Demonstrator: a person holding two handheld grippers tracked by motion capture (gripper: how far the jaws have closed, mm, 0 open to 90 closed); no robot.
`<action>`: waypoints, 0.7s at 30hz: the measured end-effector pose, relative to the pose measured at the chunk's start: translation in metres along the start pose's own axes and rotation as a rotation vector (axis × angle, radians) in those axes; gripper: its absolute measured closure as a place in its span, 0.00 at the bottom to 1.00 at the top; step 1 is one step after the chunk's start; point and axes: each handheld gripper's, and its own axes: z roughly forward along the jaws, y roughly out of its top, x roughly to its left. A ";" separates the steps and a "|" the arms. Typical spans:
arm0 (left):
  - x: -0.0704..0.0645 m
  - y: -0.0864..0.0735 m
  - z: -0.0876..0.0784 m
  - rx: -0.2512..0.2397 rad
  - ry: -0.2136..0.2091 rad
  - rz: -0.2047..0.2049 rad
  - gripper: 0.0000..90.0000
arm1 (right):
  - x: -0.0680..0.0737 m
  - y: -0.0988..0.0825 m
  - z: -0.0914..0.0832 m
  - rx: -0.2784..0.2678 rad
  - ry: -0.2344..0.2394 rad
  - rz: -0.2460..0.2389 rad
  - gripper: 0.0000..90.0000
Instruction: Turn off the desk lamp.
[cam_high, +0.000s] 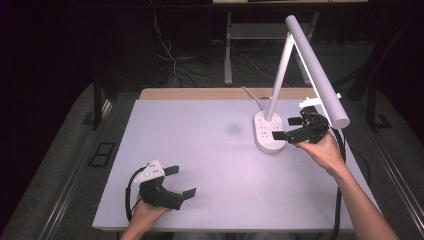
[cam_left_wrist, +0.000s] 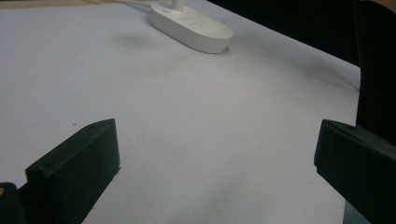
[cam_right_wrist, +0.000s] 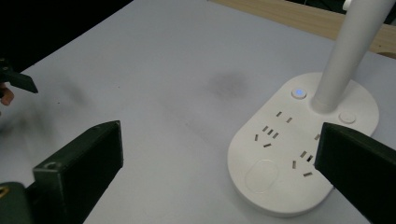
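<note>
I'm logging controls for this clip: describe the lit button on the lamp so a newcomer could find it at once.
Start at the white desk lamp on the right half of the table and follow its pole down to the oval base. The button sits on top of the base right beside the pole's foot. It glows blue, unlike the plain white button on the pole's other side.

White lamp and black tongs on a pale grey desk.

The lamp (cam_high: 300, 70) is white all over: tube head, slanted stem and oval base (cam_right_wrist: 299, 154). The base carries rows of small dark socket slots and a round button lit blue (cam_right_wrist: 299, 92). The desk (cam_high: 210, 165) top is pale lavender-grey with one faint dark smudge (cam_high: 233, 129) and a tan wooden back edge. Both the left tongs (cam_high: 181, 181) and the right tongs (cam_high: 286, 128) are black; the left wears a light grey plate. The surroundings are dark.
</note>
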 end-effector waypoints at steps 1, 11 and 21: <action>0.000 0.000 0.000 0.000 0.000 0.000 0.00 | -0.002 0.001 0.001 0.005 0.001 0.003 0.01; 0.000 0.000 -0.001 -0.005 0.000 -0.004 0.00 | -0.032 0.006 0.007 -0.020 -0.044 0.032 0.19; -0.001 0.001 -0.001 -0.005 -0.003 -0.003 0.00 | -0.053 0.003 0.019 -0.020 -0.025 0.050 0.45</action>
